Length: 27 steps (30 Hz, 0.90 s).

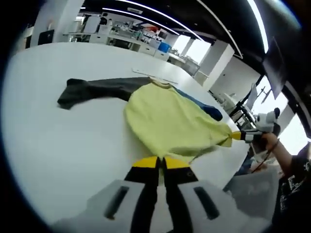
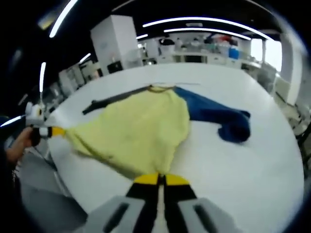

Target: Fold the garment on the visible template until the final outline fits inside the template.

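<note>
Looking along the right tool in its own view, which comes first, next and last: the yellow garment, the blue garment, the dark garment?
From the right tool, in the right gripper view:
1. Yellow garment: its hem is pinched at the tool's tips.
2. Blue garment: beyond, off to the right on the white table.
3. Dark garment: farthest, up and left, poking out from behind the yellow one.
</note>
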Tool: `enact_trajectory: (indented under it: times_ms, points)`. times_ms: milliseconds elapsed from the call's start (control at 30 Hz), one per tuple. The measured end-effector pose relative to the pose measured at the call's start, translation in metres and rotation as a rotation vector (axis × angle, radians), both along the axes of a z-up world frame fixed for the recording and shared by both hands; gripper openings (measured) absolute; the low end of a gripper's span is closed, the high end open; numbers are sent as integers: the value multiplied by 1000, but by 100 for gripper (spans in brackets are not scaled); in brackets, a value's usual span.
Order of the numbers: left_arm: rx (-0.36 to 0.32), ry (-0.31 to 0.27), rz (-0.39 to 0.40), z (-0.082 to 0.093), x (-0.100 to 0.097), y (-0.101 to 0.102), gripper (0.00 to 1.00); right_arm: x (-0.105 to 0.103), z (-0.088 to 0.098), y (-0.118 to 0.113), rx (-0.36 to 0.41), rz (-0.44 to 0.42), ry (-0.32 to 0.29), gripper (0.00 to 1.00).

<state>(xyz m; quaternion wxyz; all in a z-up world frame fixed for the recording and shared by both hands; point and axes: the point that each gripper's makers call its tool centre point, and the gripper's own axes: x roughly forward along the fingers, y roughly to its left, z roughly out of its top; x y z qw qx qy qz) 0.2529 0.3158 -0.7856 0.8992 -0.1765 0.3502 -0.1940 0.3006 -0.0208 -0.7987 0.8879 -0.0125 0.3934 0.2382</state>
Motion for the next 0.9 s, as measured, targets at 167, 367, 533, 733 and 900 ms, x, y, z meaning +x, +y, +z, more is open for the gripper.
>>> enact_trajectory:
  times_ms: [167, 367, 533, 733, 900]
  points:
    - [52, 30, -19, -12, -6, 2, 0, 7, -6, -8, 6, -11, 20, 0]
    - [94, 72, -28, -28, -6, 7, 0, 8, -22, -10, -5, -23, 60, 0]
    - [123, 90, -26, -39, -6, 7, 1, 7, -33, -8, -20, -24, 77, 0]
    - [135, 90, -6, -41, -7, 7, 4, 5, -38, -11, -41, -53, 75, 4]
    - [153, 84, -21, -40, -15, 7, 12, -3, -39, -15, -35, -88, 97, 19]
